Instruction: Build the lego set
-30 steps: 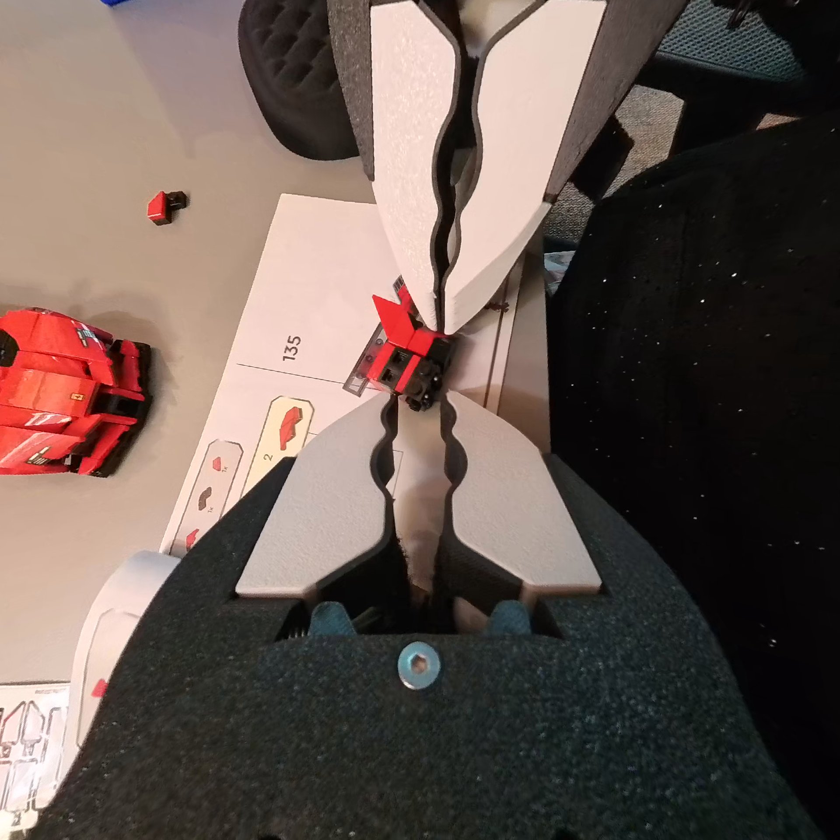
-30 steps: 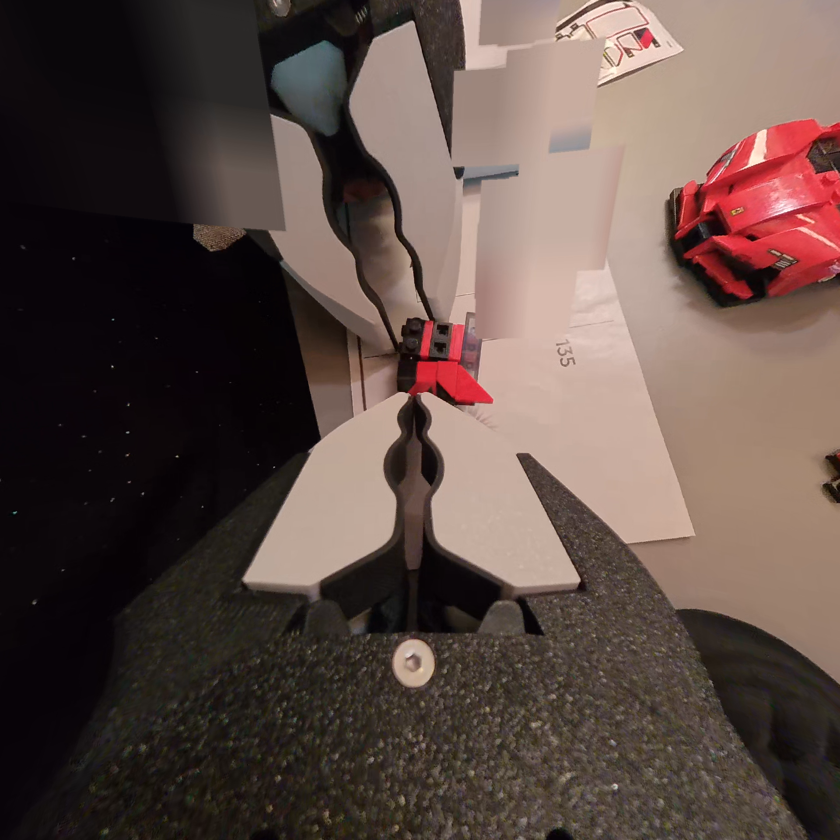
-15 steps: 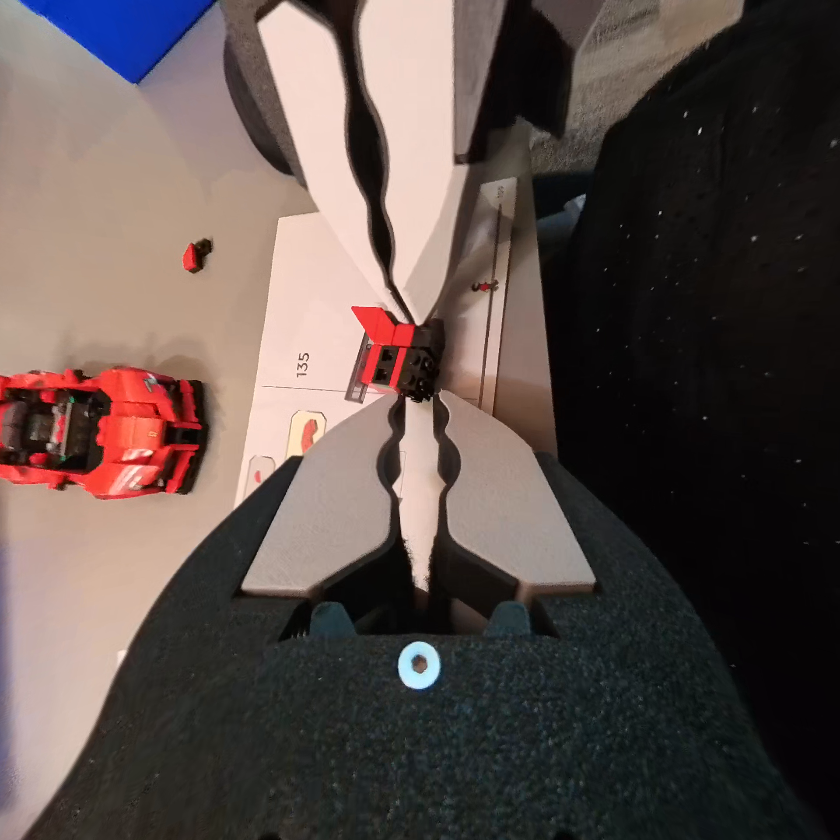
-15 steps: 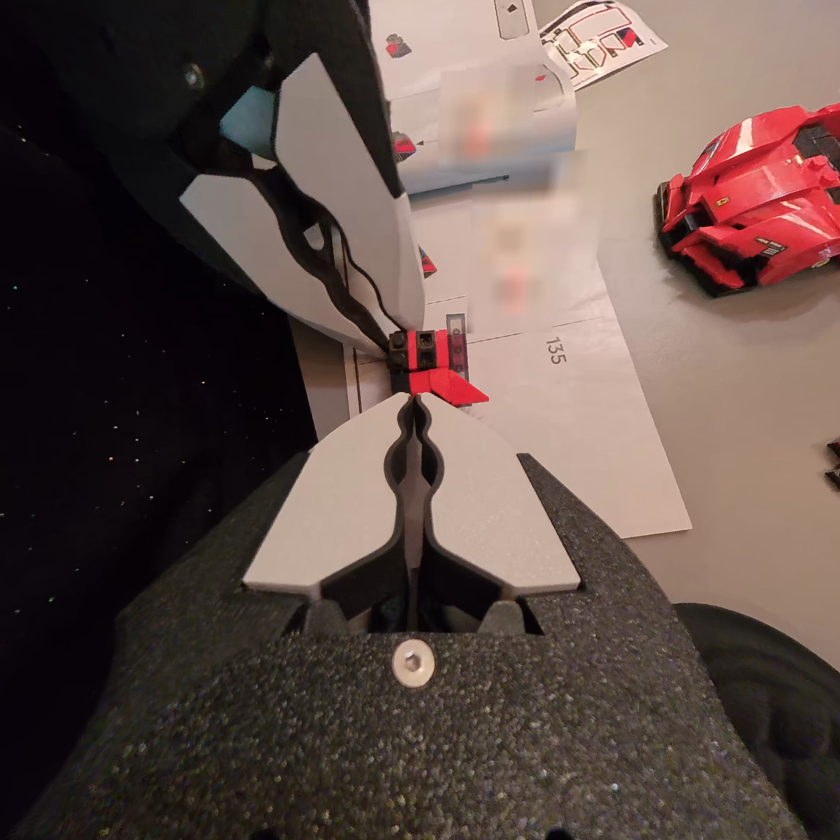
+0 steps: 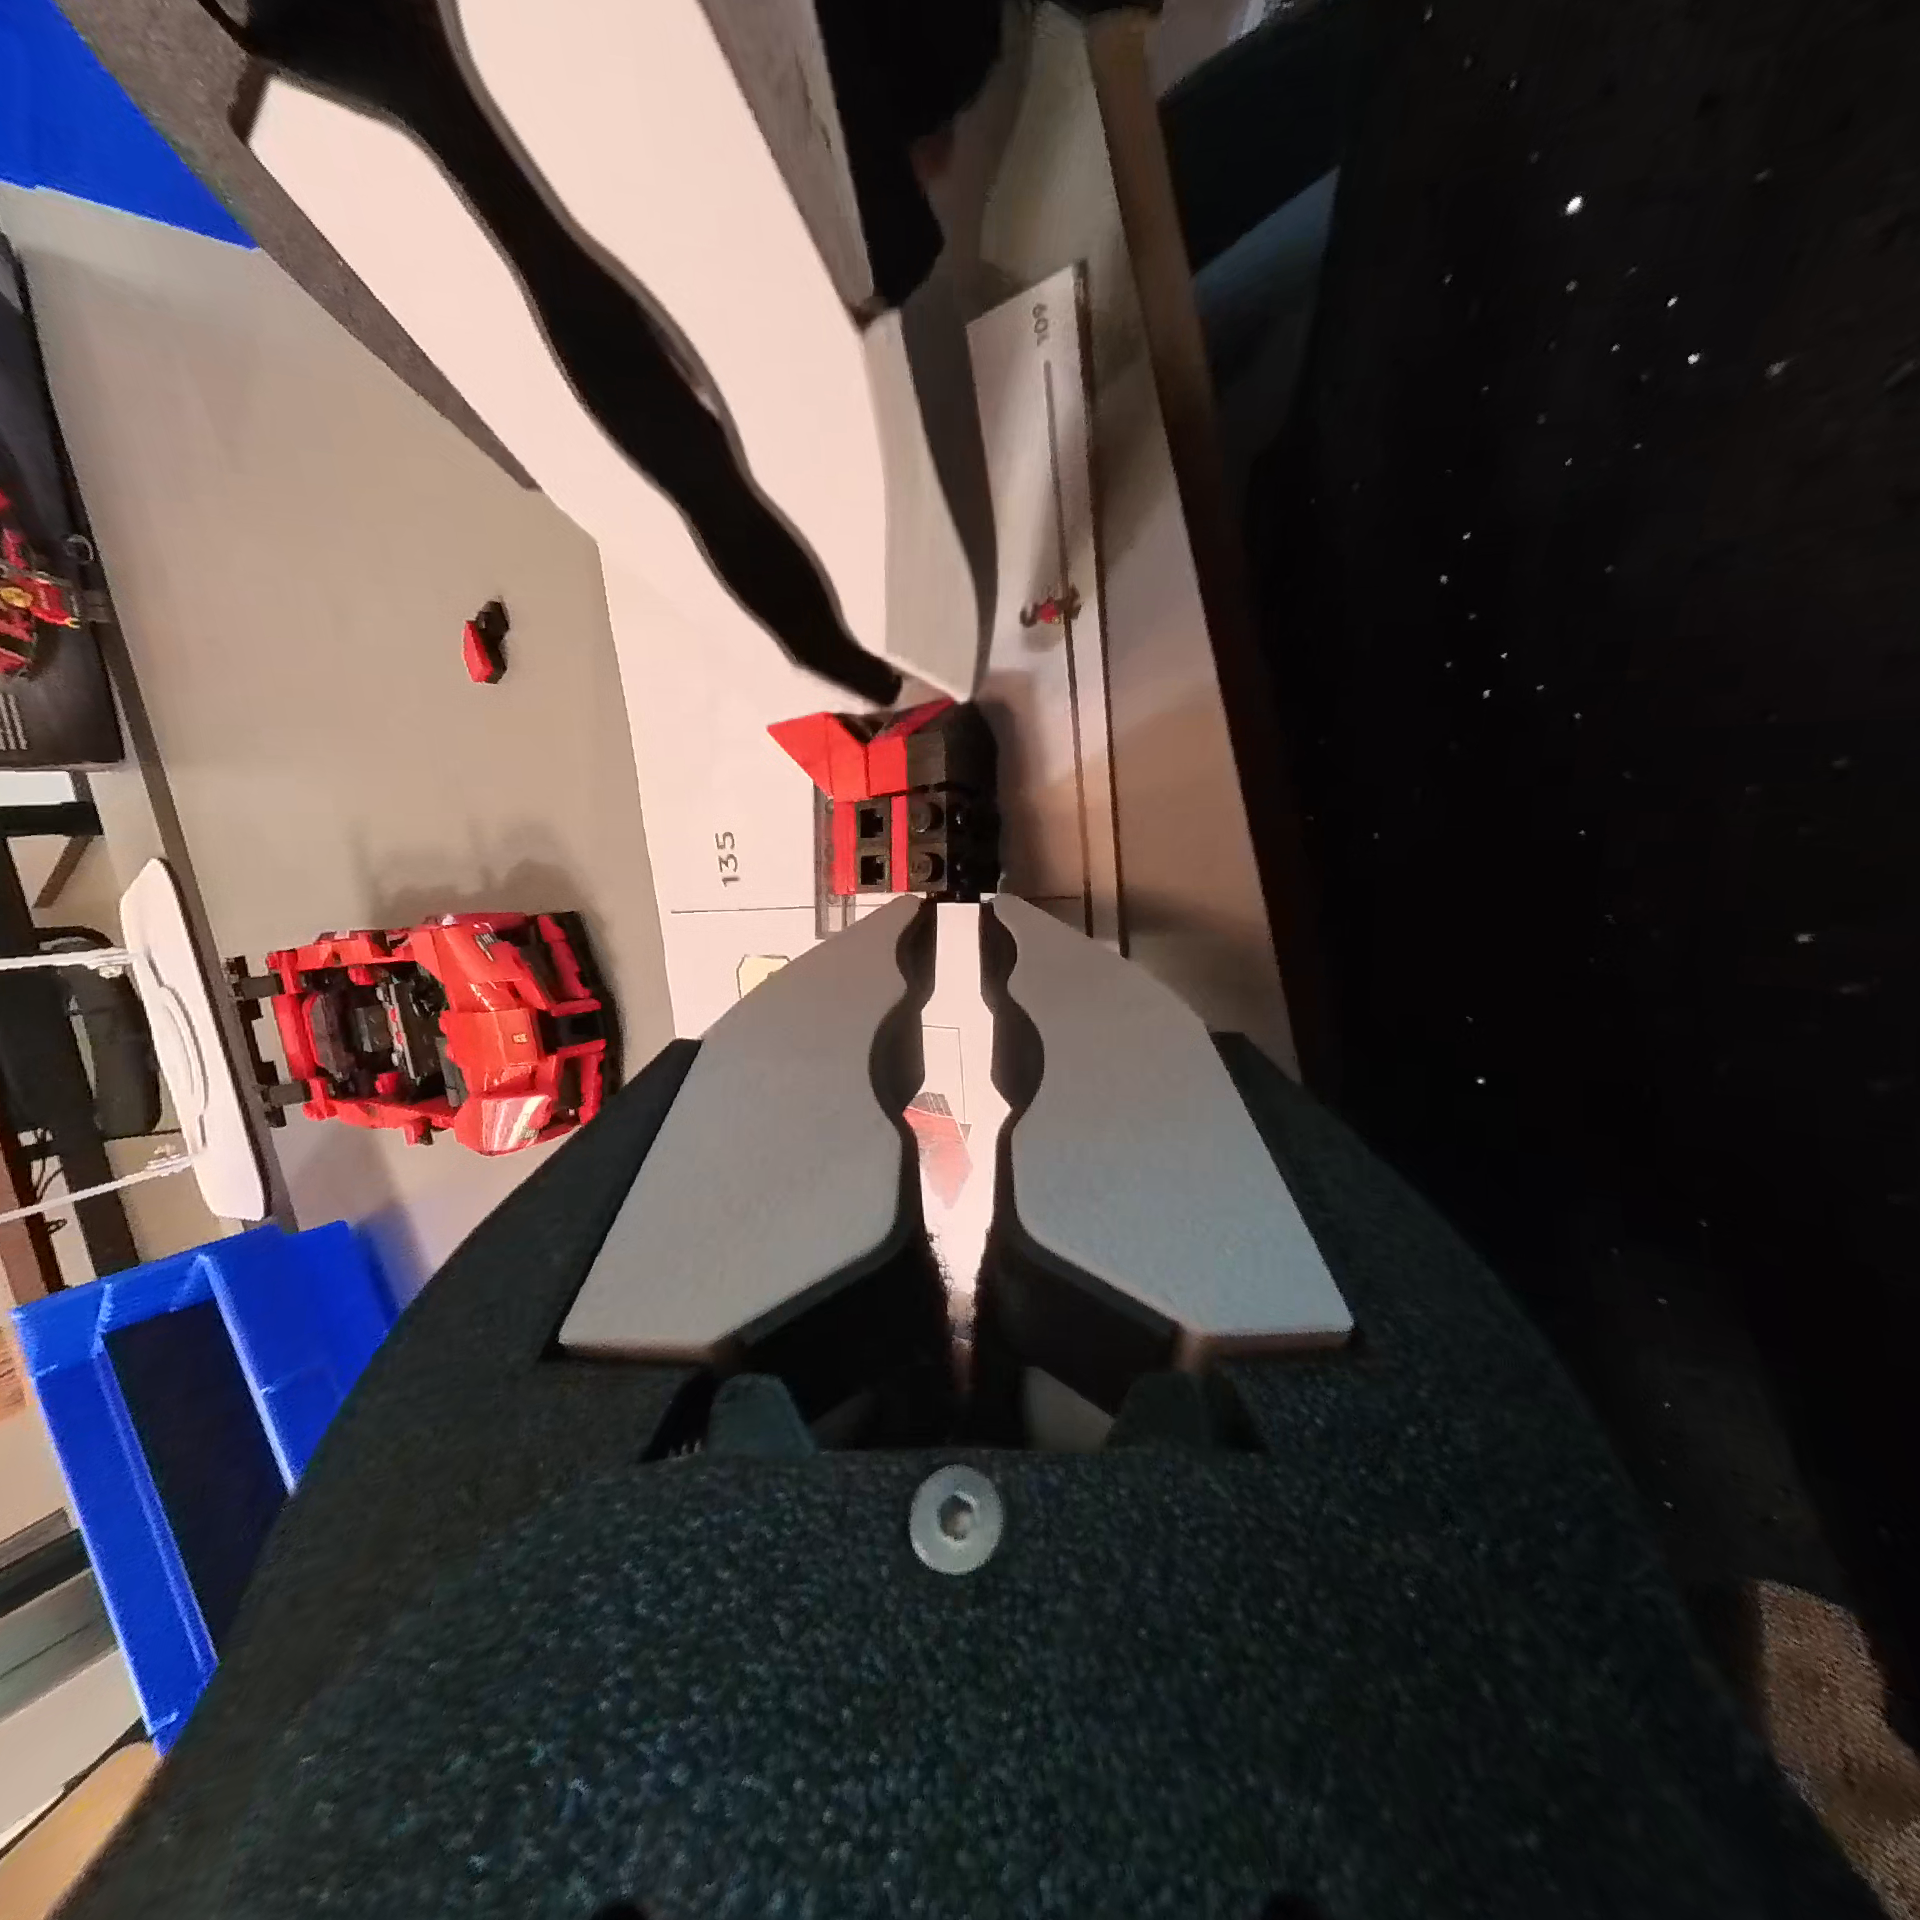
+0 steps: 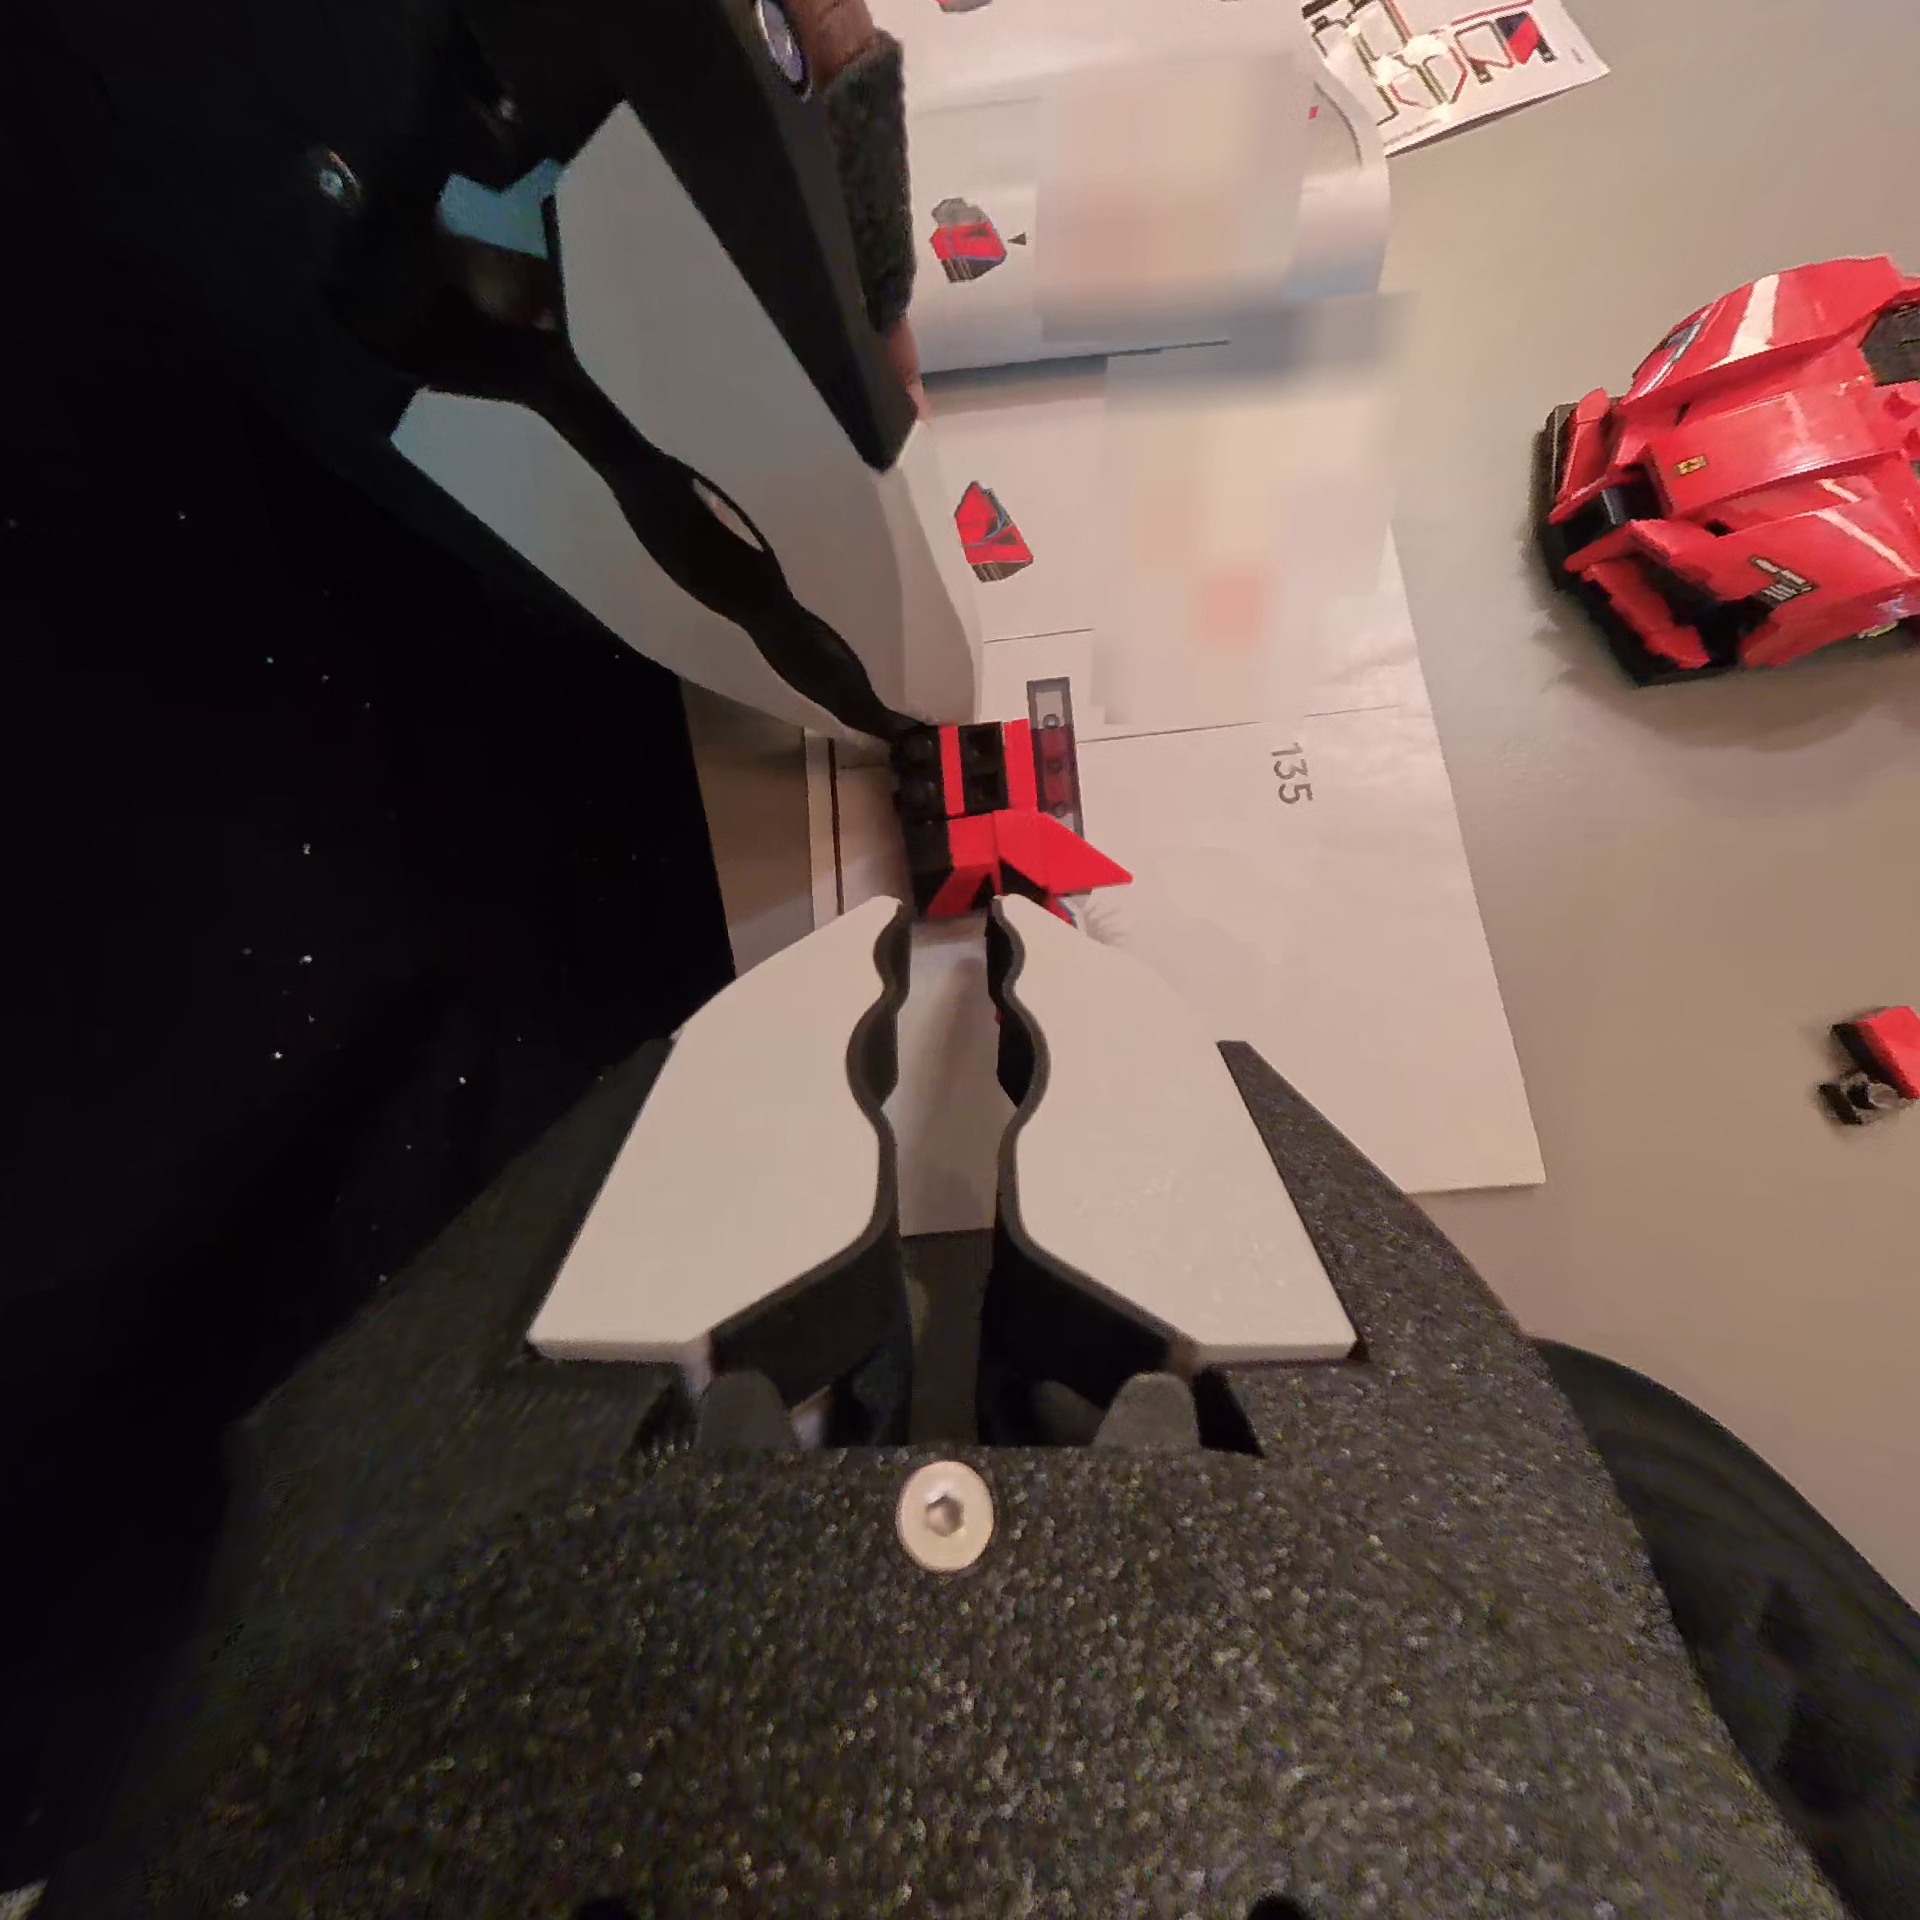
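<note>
Small red-and-black lego sub-assembly (image 5: 906,805) was held in mid-air over the open instruction booklet (image 6: 1195,935), near the surface's edge by the person's dark clothing. Left hand-held gripper (image 5: 954,902) was clamped on its black end, fingertips w/ a narrow gap. Right hand-held gripper (image 6: 943,906) was clamped on the opposite red sloped end, approx. facing the left one. Red lego car (image 5: 436,1029) sat further in on the grey surface (image 5: 343,499), w/ a loose red-black piece (image 5: 484,641) well apart from it. Blue bin (image 5: 197,1382) stood beyond that edge.
</note>
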`<state>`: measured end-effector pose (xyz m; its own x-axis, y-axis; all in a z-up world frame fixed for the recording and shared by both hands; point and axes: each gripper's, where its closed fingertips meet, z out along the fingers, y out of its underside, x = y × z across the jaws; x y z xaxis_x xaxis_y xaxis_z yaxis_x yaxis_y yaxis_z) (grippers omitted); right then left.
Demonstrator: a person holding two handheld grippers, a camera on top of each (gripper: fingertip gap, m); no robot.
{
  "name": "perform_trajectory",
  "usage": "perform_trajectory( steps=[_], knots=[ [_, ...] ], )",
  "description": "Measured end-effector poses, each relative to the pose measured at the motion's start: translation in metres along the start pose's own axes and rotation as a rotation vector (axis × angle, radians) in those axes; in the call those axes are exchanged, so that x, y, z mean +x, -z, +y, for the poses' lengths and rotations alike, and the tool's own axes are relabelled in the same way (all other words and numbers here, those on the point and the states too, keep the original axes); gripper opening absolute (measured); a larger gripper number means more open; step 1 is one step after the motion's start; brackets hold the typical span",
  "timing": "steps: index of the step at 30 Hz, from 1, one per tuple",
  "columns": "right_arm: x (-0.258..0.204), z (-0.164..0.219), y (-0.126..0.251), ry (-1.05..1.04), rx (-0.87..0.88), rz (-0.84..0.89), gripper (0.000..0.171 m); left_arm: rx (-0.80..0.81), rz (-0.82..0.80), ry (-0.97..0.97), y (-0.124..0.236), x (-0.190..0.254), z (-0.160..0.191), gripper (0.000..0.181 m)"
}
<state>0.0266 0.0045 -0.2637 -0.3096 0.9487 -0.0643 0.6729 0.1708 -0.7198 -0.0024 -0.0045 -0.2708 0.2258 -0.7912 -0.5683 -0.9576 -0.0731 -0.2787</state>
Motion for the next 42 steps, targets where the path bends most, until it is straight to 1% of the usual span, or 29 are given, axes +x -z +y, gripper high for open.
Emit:
perform_trajectory(
  steps=[3, 5, 11, 14, 17, 24, 32, 42],
  knots=[
    [0.007, 0.006, 0.003, 0.02, -0.032, 0.038, 0.011, 0.004, 0.006, 0.0, 0.0, 0.0, 0.0, 0.008],
    [0.006, 0.007, -0.001, 0.036, -0.046, 0.027, 0.007, 0.007, 0.011, 0.002, 0.0, 0.0, 0.0, 0.007],
    [0.008, 0.007, -0.006, 0.081, -0.085, 0.033, 0.007, 0.022, 0.052, 0.002, -0.001, 0.001, -0.001, 0.006],
    [0.007, 0.007, -0.006, 0.075, -0.099, 0.027, 0.0, 0.017, 0.066, -0.017, -0.001, 0.001, -0.001, 0.006],
    [0.007, 0.007, -0.007, 0.08, -0.102, 0.033, 0.0, 0.019, 0.077, -0.032, -0.001, 0.001, -0.001, 0.005],
    [0.006, 0.007, -0.007, 0.014, -0.108, 0.029, 0.0, 0.021, 0.096, -0.022, -0.002, 0.002, -0.001, 0.004],
    [0.005, 0.006, -0.008, -0.044, -0.13, 0.043, 0.0, 0.011, 0.088, 0.04, -0.002, 0.002, -0.001, 0.002],
    [0.005, 0.005, -0.009, -0.038, -0.137, 0.052, 0.0, 0.034, 0.103, 0.051, -0.002, 0.003, -0.002, 0.002]
  ],
)
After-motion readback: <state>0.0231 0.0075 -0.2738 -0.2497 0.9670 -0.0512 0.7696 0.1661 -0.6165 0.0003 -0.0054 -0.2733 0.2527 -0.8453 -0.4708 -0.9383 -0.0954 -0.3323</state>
